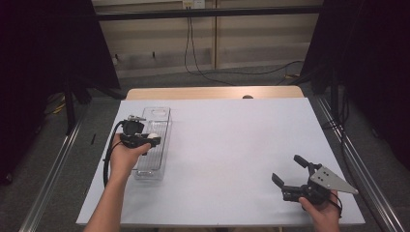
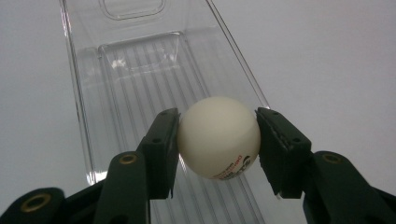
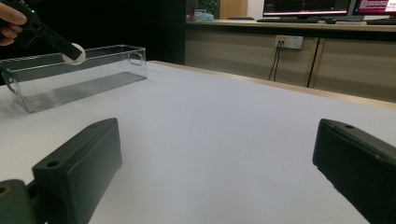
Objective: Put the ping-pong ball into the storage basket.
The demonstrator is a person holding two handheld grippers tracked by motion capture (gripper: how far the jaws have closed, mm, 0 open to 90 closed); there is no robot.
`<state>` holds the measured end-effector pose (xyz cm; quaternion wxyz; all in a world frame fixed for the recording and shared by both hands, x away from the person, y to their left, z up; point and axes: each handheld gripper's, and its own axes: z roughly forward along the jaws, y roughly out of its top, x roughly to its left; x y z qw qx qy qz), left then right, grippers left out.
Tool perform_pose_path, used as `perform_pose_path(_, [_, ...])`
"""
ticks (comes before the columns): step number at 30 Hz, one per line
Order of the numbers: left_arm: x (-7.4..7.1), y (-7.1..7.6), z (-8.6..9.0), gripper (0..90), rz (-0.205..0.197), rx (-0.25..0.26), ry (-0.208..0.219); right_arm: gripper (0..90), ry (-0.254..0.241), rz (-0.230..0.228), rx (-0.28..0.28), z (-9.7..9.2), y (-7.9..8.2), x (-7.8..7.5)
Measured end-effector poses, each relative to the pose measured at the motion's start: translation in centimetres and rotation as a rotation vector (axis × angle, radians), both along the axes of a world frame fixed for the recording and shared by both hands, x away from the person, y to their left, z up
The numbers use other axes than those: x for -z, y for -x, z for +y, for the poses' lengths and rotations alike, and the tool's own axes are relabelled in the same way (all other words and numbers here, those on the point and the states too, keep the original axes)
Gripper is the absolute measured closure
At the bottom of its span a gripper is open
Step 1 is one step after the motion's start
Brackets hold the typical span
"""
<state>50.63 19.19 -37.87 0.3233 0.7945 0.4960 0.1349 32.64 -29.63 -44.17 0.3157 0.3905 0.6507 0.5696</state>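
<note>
A white ping-pong ball [image 2: 218, 137] with red and black print is pinched between the two black jaws of my left gripper [image 2: 217, 140], which is shut on it. The ball [image 1: 153, 136] hangs over the long clear plastic tray [image 1: 161, 126] at the table's left, above its ribbed floor [image 2: 140, 84]. In the right gripper view the ball [image 3: 74, 52] shows at the tray's top rim [image 3: 109, 47]. My right gripper [image 1: 288, 169] rests low near the table's front right corner, its jaws wide apart with nothing between them [image 3: 215, 168].
The white table sheet [image 1: 232, 145] spreads between the tray and the right gripper. A wooden table edge [image 1: 212, 92] runs along the back. Cables hang on the far wall [image 1: 191, 48]. Dark curtains flank both sides.
</note>
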Motion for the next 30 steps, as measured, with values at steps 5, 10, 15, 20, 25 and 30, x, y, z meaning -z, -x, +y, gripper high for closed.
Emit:
perform_pose_path(5, [0.15,0.0,0.05,51.0,0.006,0.0,-0.002,0.9,0.001,-0.001,0.0,-0.03,0.01,-0.01])
perform_pose_path(10, [0.38,-0.03,0.06,51.0,0.004,-0.005,-0.004,0.9,0.001,-0.004,0.0,-0.06,-0.01,-0.02])
perform_pose_path(15, [0.47,0.01,0.07,51.0,0.008,-0.001,-0.007,0.9,0.002,-0.004,0.0,-0.07,-0.01,-0.02])
perform_pose_path(20, [0.64,0.05,0.13,50.9,0.006,-0.012,-0.003,1.0,0.003,-0.006,-0.002,-0.02,0.0,-0.02])
perform_pose_path(25, [0.8,0.03,0.17,50.9,0.012,-0.013,-0.012,0.9,0.001,-0.005,-0.002,-0.04,0.0,-0.02])
perform_pose_path(30, [0.94,0.03,0.08,50.8,0.012,-0.01,-0.008,0.9,0.001,-0.005,-0.002,-0.04,0.0,-0.03])
